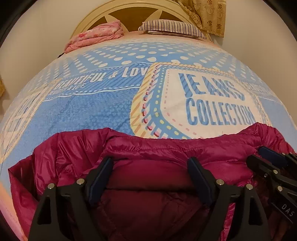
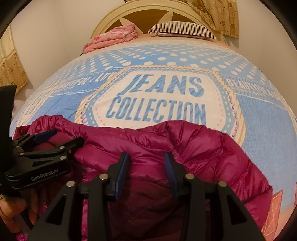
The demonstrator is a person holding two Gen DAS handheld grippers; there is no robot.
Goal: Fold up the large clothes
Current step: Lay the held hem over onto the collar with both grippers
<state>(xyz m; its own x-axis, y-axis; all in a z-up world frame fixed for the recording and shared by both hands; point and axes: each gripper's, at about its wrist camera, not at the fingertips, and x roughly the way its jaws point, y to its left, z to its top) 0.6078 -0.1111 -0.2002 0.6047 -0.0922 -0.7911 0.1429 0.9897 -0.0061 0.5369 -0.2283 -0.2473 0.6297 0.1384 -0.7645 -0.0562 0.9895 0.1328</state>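
Observation:
A magenta puffer jacket (image 1: 167,148) lies bunched on the near part of the bed, seen too in the right wrist view (image 2: 204,152). My left gripper (image 1: 149,165) hangs over its near edge with the jaws wide apart, and its pads do not touch the fabric. From the right wrist view the left gripper (image 2: 59,138) shows at the left, held by a hand (image 2: 13,209). My right gripper (image 2: 147,157) has its jaws partly closed with a puffy fold of the jacket between the pads. It shows at the right edge of the left wrist view (image 1: 267,157).
The bed carries a blue printed sheet (image 2: 269,115) reading "JEANS COLLECTION". At the headboard (image 1: 130,11) lie a folded pink blanket (image 1: 96,35) and a striped pillow (image 1: 172,27). Patterned curtains (image 1: 209,16) hang at the far right.

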